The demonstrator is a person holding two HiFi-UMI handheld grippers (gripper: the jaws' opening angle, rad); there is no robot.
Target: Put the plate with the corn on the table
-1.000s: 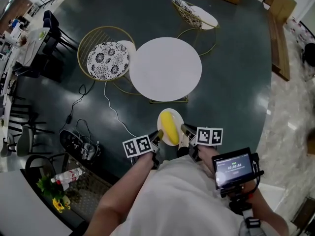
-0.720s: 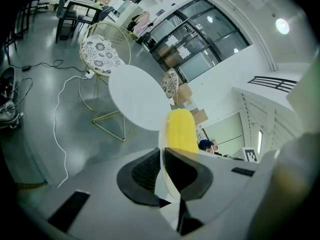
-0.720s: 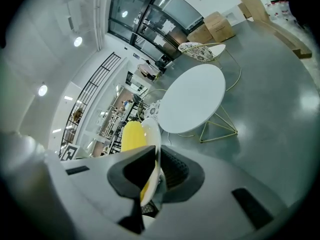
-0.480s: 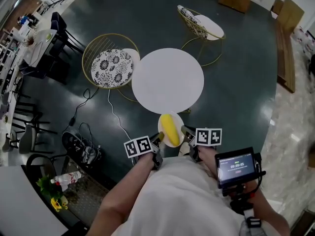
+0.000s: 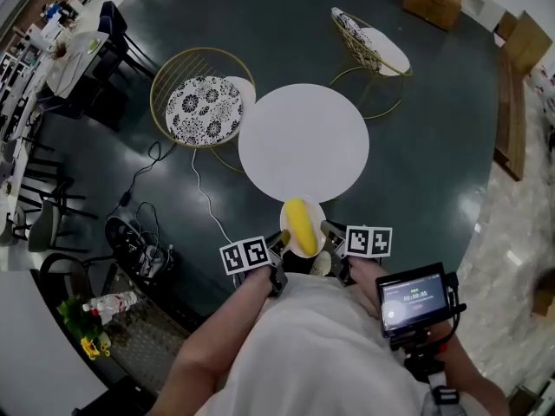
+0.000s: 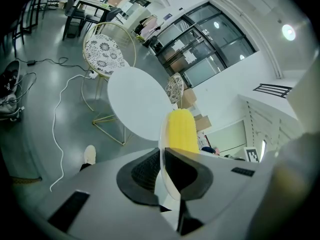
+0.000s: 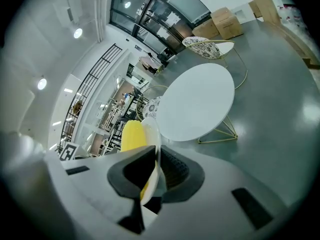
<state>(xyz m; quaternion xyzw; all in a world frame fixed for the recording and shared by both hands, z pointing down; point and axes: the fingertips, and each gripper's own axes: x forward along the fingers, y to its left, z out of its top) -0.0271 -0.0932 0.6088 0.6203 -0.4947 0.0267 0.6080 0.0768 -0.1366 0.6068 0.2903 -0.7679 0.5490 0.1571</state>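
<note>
The plate point(image 5: 318, 217) with the corn point(image 5: 300, 225) is held at the near edge of the round table point(image 5: 303, 141), apparently not yet resting on it. Its rims are clamped by the left gripper point(image 5: 279, 239) and right gripper point(image 5: 329, 230), with forearms stretched forward side by side.

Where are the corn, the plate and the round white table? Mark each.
corn point(image 5: 301, 225), head view, middle of the yellow cob.
plate point(image 7: 152, 131), right gripper view, white face just above the jaws.
table point(image 5: 303, 141), head view, centre of the white top.
</note>
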